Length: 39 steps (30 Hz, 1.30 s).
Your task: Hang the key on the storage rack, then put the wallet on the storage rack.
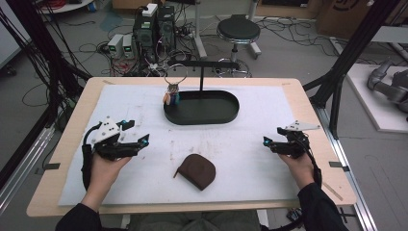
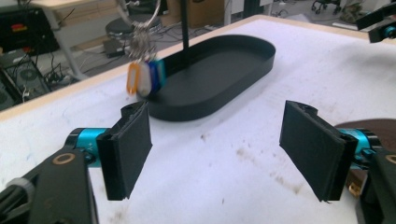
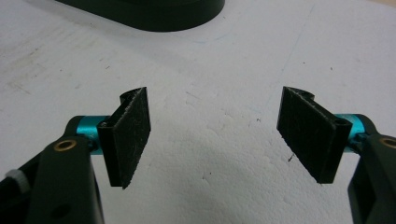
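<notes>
Both the left gripper [image 1: 137,143] and right gripper [image 1: 269,143] hovered wide open and empty over the table [image 1: 67,130]. A brown pouch [image 1: 197,171] lay between them, keys [image 1: 171,95] hanging beside the black tray [image 1: 231,113]. Any pickup likely called for a slow, centred approach.

So the tray [image 1: 226,113] sat toward the back middle of the surface [image 1: 288,168], on the mat [image 1: 260,159], with a post [image 1: 200,77] standing up from its rear edge. A ring with tags [image 1: 171,94] hung off the post's crossbar, dangling by the tray's left end, maybe just outside the rim. The pouch [image 1: 196,171] lay in front of the tray, near the front edge. Left tongs [image 1: 139,142] were left of the pouch, right tongs [image 1: 267,142] well off to its right, both apart from everything.
</notes>
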Tool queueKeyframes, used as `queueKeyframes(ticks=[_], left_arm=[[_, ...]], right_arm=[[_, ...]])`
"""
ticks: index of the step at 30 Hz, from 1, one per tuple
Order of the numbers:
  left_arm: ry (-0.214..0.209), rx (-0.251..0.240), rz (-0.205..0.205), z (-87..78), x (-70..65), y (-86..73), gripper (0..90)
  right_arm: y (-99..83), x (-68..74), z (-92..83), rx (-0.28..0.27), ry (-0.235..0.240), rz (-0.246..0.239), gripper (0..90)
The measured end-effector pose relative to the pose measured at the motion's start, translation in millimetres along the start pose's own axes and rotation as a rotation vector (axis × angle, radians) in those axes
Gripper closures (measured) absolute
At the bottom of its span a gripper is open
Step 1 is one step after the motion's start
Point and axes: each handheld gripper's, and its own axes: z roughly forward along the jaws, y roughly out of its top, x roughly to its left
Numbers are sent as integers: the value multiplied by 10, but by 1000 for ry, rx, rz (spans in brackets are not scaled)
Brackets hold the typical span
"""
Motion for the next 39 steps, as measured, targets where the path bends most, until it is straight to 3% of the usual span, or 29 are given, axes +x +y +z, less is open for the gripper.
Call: queueKeyframes(ticks=[5, 9, 17, 25, 39], left_arm=[[33, 10, -19, -29, 23, -92, 242], [27, 11, -27, 1, 23, -104, 242], [11, 13, -8, 44, -12, -102, 242], [8, 7, -24, 29, -32, -103, 245], [-58, 13, -29, 93, -127, -89, 261]], right_arm=[[-4, 14, -24, 3, 2, 4, 265], [-7, 17, -33, 5, 0, 6, 265], [-7, 4, -35, 0, 1, 6, 265], [-3, 18, -55, -10, 7, 6, 265], [4, 44, -65, -20, 18, -2, 266]])
